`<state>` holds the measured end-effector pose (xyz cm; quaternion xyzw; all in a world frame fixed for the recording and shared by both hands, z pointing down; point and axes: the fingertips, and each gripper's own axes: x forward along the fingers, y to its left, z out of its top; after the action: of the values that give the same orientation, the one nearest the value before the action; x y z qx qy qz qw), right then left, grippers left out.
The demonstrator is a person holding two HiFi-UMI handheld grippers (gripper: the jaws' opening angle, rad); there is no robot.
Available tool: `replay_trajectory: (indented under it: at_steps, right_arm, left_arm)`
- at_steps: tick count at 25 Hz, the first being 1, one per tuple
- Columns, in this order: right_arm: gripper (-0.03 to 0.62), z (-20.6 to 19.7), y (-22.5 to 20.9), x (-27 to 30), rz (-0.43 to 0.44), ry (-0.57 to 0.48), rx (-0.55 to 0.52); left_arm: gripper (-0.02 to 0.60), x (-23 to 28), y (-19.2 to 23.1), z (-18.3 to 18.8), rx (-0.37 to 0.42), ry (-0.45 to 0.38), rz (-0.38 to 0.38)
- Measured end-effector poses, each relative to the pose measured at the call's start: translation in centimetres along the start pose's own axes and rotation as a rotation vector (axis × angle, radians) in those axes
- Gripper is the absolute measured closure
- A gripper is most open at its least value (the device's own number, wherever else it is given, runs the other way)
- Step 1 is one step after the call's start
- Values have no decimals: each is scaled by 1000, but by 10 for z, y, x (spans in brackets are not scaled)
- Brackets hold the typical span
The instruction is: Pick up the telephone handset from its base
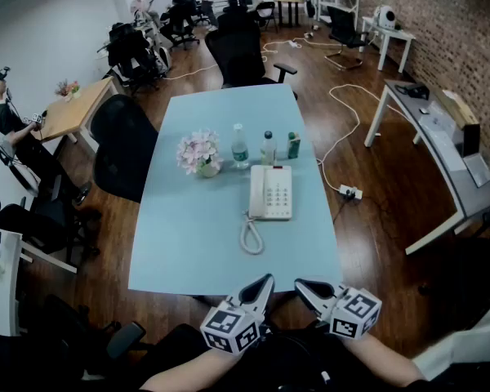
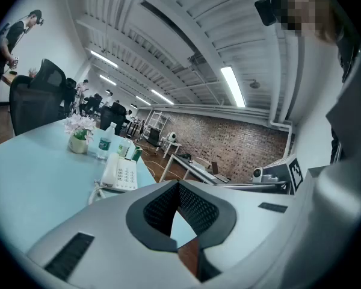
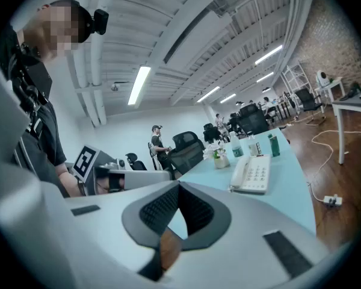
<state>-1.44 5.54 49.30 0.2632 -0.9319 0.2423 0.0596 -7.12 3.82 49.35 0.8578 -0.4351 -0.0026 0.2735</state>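
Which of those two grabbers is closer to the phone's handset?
Left, slightly. The left gripper hangs off the table edge, almost in line with the handset; the right gripper sits farther right.

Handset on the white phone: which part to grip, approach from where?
Grip the handset at its slim middle, jaws across its width, from above on the left: it lies lengthwise along the left edge of the base, keypad to the right, coiled cord at the near end.

On the pale blue worktop (image 1: 188, 243), a white telephone base (image 1: 278, 193) lies centrally, with its white handset (image 1: 256, 193) cradled at 9 o'clock, coiled cord (image 1: 250, 239) at 6, three plastic bottles (image 1: 266, 148) at 12, potted pink flowers (image 1: 199, 152) at 10.
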Motion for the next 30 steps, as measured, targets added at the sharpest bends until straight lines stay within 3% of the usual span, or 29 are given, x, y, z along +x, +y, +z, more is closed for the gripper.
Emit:
replay_trajectory:
  at_steps: [7, 16, 23, 30]
  right_arm:
    - [577, 7, -1, 38, -4, -4, 9]
    - [577, 17, -3, 62, 26, 22, -9]
    - [577, 50, -21, 94, 98, 29, -43]
    - [577, 99, -55, 97, 157, -16, -127]
  left_arm:
    - [581, -6, 38, 16, 10, -5, 14]
    - [581, -4, 88, 38, -30, -59, 102]
    - [581, 10, 110, 61, 0, -53, 174]
    - [581, 64, 141, 87, 114, -16, 260]
